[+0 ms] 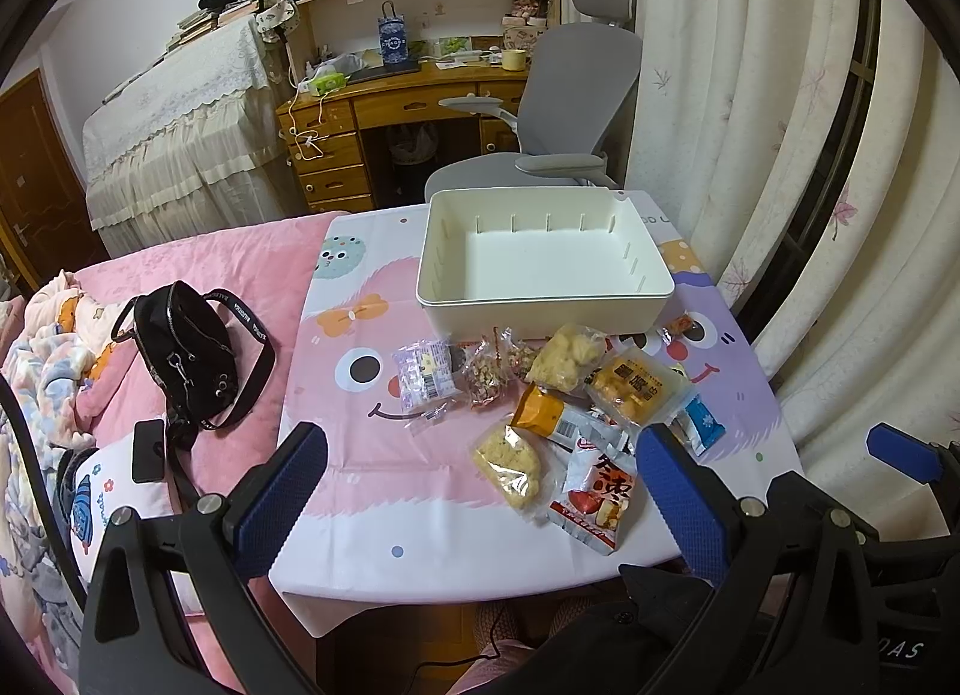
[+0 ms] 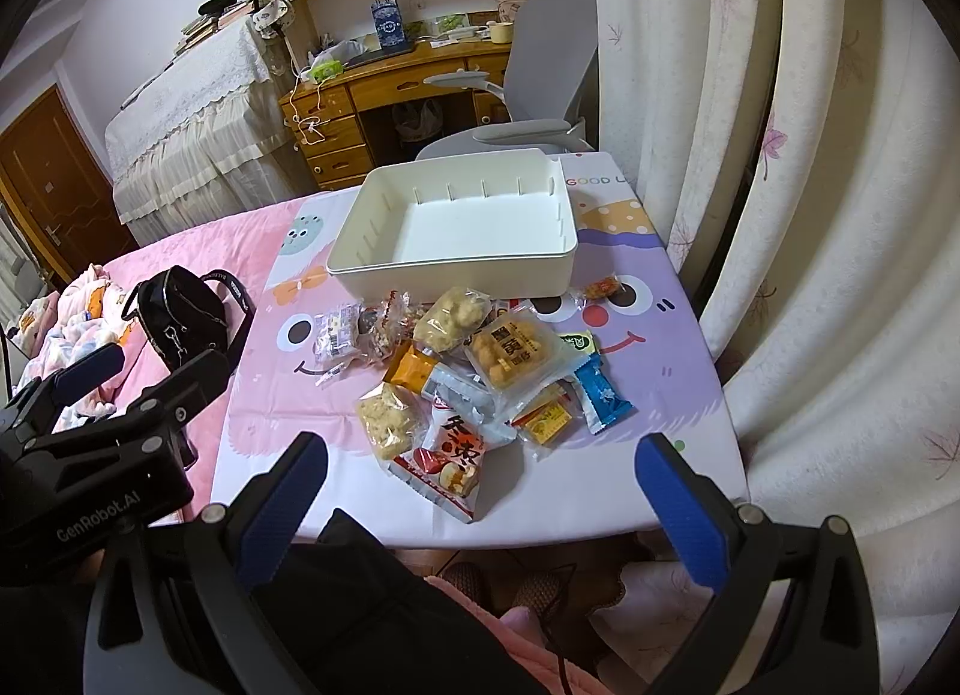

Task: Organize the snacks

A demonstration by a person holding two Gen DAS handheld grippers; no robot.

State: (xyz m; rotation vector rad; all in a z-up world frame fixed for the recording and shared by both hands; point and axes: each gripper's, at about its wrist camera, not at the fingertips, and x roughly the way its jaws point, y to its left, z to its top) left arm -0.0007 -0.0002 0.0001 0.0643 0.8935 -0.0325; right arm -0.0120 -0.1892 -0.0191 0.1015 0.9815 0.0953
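Note:
An empty white storage box [image 1: 540, 299] [image 2: 450, 275] stands at the back of a small table with a cartoon cloth [image 1: 384, 455] [image 2: 660, 395]. Several wrapped snacks lie in a pile in front of it: a red-and-white packet [image 1: 597, 494] [image 2: 453, 464], a yellow rice cake [image 1: 510, 461] [image 2: 390, 419], a pastry pack [image 1: 639, 386] [image 2: 516, 359], a blue packet [image 1: 702, 425] [image 2: 603, 395]. My left gripper [image 1: 480, 455] is open above the table's near edge. My right gripper [image 2: 480, 461] is open, also short of the pile. Both are empty.
A pink bed [image 1: 198, 257] with a black handbag [image 1: 186, 359] [image 2: 180, 317] and a phone [image 1: 147, 449] lies left of the table. A grey office chair [image 1: 570, 95] and a wooden desk [image 1: 390, 101] stand behind. Curtains [image 1: 750, 155] hang on the right.

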